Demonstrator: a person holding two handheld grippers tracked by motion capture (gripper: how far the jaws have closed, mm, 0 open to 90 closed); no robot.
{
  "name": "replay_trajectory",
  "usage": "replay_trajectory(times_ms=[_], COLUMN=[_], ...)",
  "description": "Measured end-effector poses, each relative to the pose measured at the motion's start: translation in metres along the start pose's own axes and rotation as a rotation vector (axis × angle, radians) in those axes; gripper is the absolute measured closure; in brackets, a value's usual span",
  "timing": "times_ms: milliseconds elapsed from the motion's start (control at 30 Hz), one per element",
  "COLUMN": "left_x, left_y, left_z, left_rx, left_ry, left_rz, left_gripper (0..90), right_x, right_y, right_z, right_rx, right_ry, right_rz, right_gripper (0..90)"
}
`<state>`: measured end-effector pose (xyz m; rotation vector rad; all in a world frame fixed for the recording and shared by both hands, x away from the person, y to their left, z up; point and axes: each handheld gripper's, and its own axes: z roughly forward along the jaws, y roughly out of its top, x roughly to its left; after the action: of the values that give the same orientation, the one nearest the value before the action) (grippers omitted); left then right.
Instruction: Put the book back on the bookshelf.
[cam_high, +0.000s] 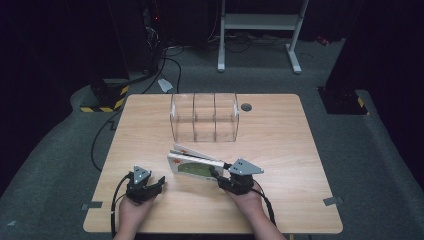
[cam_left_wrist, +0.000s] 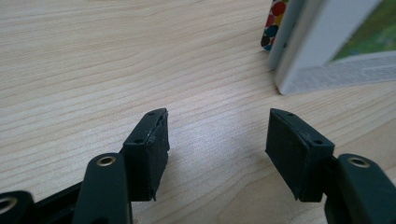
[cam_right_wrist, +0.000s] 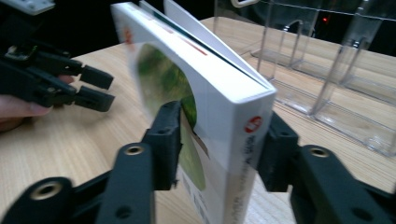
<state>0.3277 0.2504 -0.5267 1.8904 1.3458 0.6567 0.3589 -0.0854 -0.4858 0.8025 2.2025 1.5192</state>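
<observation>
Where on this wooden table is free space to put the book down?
Free: the wide strip right of the clear plastic three-slot organizer, and the left side between it and the left gripper. Crowded: the middle, where the right gripper clamps the white book with green cover, other thin books behind it.

Two black handheld grippers, each with a grey plate on top

The left gripper (cam_high: 144, 186) and right gripper (cam_high: 234, 179) are built of black links, and a grey three-cornered plate dotted with small holes is carried on each. Brass-ringed holes are seen at the jaw pivots, and small screws are set along the edges of the flat, ribbed black pads (cam_left_wrist: 156, 149). A black cable is trailed from each gripper. Bare forearms, no sleeves.
</observation>
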Motion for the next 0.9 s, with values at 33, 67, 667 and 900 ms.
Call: replay_trajectory(times_ms=[33,67,667,900], left_x=[0.0,0.0,0.009,0.009], left_y=[0.0,0.0,0.004,0.008], left_z=[0.0,0.0,0.008,0.012], left_rx=[0.001,0.002,0.051,0.057], left_ry=[0.0,0.0,0.031,0.034], left_rz=[0.0,-0.001,-0.021,-0.017], left_gripper=[39.3,39.2,34.8,32.8], right_x=[0.002,0.003,0.016,0.013], right_y=[0.0,0.0,-0.004,-0.008], right_z=[0.0,0.0,-0.01,-0.022], right_rx=[0.002,0.0,0.001,0.002], right_ry=[0.002,0.002,-0.022,-0.06], right_rz=[-0.01,-0.02,-0.059,-0.035], right_gripper=[61.1,63.4,74.0,74.0])
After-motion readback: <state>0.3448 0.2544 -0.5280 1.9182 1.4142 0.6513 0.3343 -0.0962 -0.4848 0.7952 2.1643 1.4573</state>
